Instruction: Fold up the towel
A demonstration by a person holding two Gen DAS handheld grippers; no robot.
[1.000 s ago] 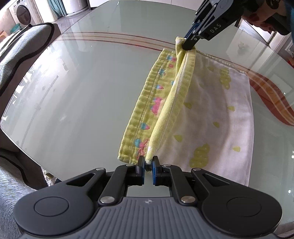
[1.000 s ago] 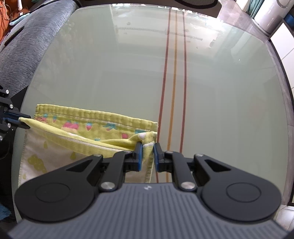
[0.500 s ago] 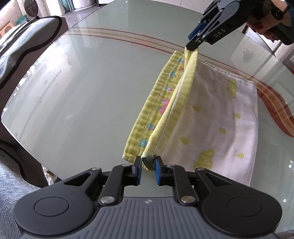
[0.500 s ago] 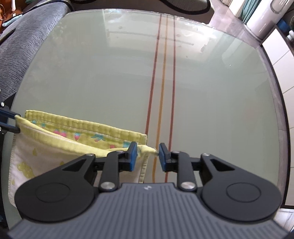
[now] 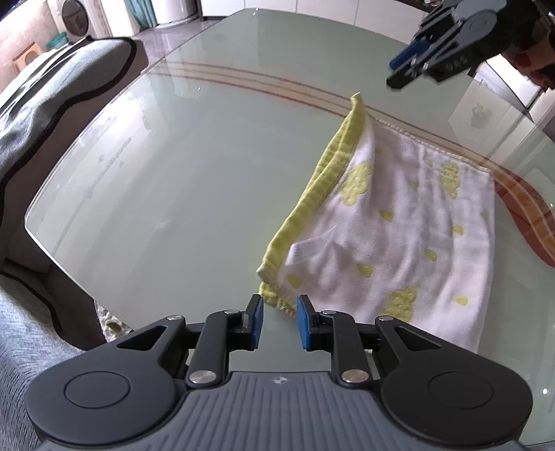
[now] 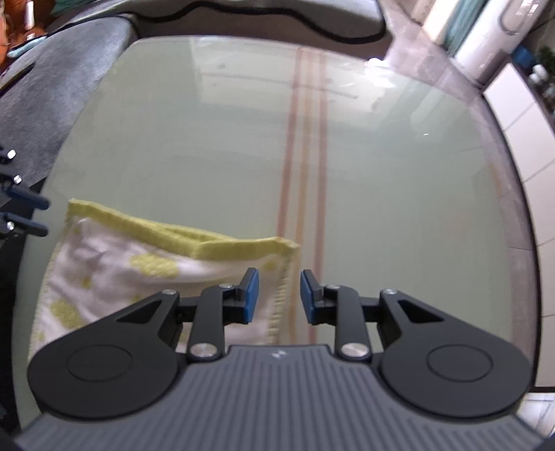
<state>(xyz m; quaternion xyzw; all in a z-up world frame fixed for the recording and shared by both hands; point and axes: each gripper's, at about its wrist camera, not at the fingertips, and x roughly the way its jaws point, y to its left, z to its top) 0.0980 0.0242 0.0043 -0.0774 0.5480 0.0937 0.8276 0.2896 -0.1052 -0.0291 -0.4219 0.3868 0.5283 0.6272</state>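
- Two grippers show parted jaws, each holding nothing.
- Left gripper [image 5: 279,321] sits just short of the towel's [image 5: 392,222] nearest yellow corner.
- Right gripper [image 6: 279,295] hangs over the towel's fringed end, above the cloth.
- Towel lies folded on the glass tabletop [image 5: 166,180], white side up, yellow hem along the fold.
- Striped lines [image 6: 305,145] cross the far glass.

table: glass, red-orange stripes [image 5: 173,173] | grey sofa [image 5: 52,86] beside it | washing machine [image 5: 74,20] behind
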